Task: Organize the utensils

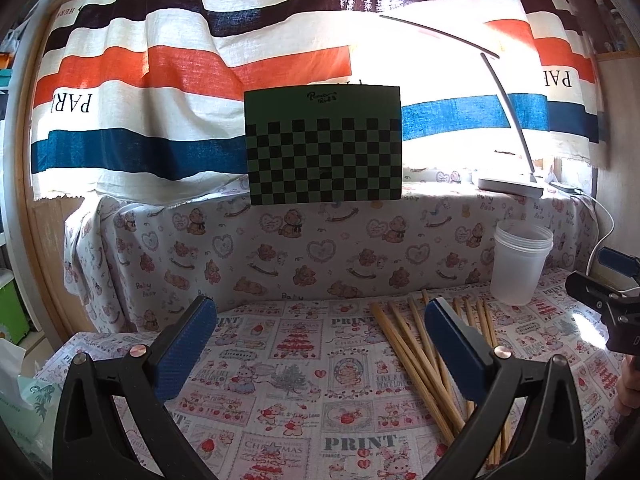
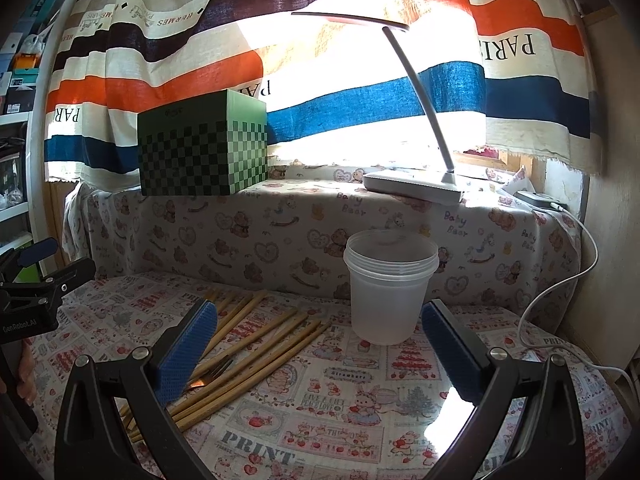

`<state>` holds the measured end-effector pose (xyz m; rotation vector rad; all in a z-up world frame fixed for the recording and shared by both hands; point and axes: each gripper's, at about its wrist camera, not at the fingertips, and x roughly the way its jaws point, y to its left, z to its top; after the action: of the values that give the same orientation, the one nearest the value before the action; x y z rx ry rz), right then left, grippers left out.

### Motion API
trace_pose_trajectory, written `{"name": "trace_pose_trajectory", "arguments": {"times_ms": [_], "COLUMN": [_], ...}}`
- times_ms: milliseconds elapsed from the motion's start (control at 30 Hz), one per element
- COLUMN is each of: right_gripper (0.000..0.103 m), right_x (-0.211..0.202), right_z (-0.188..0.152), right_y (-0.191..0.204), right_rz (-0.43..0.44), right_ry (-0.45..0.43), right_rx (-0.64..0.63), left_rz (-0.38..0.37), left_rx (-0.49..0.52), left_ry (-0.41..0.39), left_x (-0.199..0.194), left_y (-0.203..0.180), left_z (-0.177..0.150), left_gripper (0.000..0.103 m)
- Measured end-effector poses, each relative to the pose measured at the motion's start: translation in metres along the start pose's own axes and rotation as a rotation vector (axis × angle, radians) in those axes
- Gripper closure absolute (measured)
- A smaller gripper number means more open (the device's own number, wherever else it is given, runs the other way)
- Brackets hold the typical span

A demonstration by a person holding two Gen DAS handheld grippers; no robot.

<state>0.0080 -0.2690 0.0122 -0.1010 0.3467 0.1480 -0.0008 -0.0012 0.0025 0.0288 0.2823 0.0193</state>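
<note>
Both grippers hover spread wide and empty over a scatter of chopsticks.

The left gripper [image 1: 320,344] has the wooden chopsticks [image 1: 416,360] at its 3 o'clock, by its right finger; the right gripper [image 2: 320,344] has them at 9 o'clock, a fork [image 2: 210,372] among them. The clear plastic cup [image 2: 390,288] stands upright just beyond, at 12. The printed tablecloth [image 2: 340,408] lies bare at 6; behind, a raised ledge holds a checkered green box [image 2: 200,144] and desk lamp [image 2: 416,184].

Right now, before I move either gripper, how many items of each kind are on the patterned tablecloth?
Chopsticks: about 8 (they overlap)
Fork: 1
Clear plastic tub: 1 stack, nested count unclear
Total: about 10
</note>
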Motion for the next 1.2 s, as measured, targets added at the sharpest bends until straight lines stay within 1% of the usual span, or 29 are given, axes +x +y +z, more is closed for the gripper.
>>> {"name": "trace_pose_trajectory", "arguments": {"times_ms": [200, 367, 667, 733, 967, 1200], "right_gripper": [0.0, 0.0, 0.0, 0.0, 0.0, 0.0], "right_x": [0.0003, 0.0009, 0.004, 0.0045, 0.0043, 0.003], "right_z": [0.0005, 0.0006, 0.0009, 0.0007, 0.0004, -0.0005], "right_y": [-0.0007, -0.0009, -0.0024, -0.0036, -0.0036, -0.0022], "right_rz": [-0.001, -0.003, -0.001, -0.003, -0.007, -0.013], "right_ry": [0.001, 0.001, 0.021, 0.023, 0.021, 0.015], "right_rx": [0.006, 0.007, 0.013, 0.018, 0.021, 0.015], "left_rz": [0.028, 0.026, 0.044, 0.029, 0.037, 0.031], "left_rx": [-0.019, -0.027, -0.031, -0.033, -0.02, -0.039], "left_ry": [-0.017, 0.002, 0.009, 0.007, 0.013, 0.019], "left_x": [-0.0026, 0.0012, 0.0027, 0.0025, 0.0035, 0.0049], "left_y": [0.004, 0.0055, 0.0058, 0.0061, 0.0029, 0.0064], "left_z": [0.0005, 0.0001, -0.0004, -0.0003, -0.0002, -0.0004], "left_gripper": [0.0, 0.0, 0.0, 0.0, 0.0, 0.0]}}
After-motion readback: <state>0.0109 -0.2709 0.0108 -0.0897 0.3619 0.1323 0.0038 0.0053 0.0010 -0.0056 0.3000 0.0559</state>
